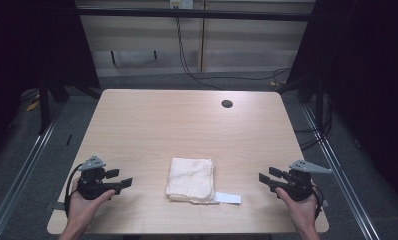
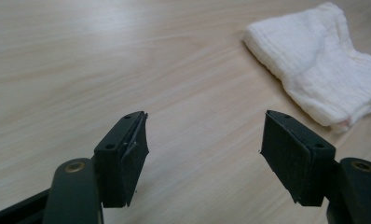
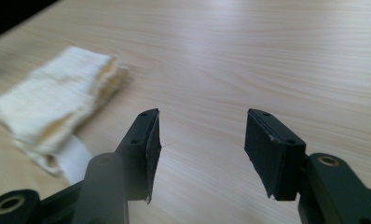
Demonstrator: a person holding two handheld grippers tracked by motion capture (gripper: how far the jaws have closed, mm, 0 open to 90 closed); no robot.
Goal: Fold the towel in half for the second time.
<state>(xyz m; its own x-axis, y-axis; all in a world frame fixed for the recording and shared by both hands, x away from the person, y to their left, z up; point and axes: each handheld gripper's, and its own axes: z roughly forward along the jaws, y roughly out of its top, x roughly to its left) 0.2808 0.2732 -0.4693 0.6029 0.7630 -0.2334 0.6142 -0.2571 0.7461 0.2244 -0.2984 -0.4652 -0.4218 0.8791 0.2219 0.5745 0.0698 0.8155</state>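
Lying folded near the middle of the counter's (image 1: 137, 120) near edge, the white cloth (image 1: 191, 179) is sitting between the two claws, well apart from each, with a small white tag (image 1: 228, 198) sticking out at its near right corner. The left claw (image 1: 121, 179) is resting near the near left corner, its jaws standing wide with nothing between them, pointing right toward the cloth. The right claw (image 1: 267, 177) is resting near the near right corner, jaws likewise parted and empty, pointing left. Judging by this, the folding looks finished and both hands are standing clear of the cloth. Any further fold is calling for both claws to come inward and pinch opposite edges of the cloth.
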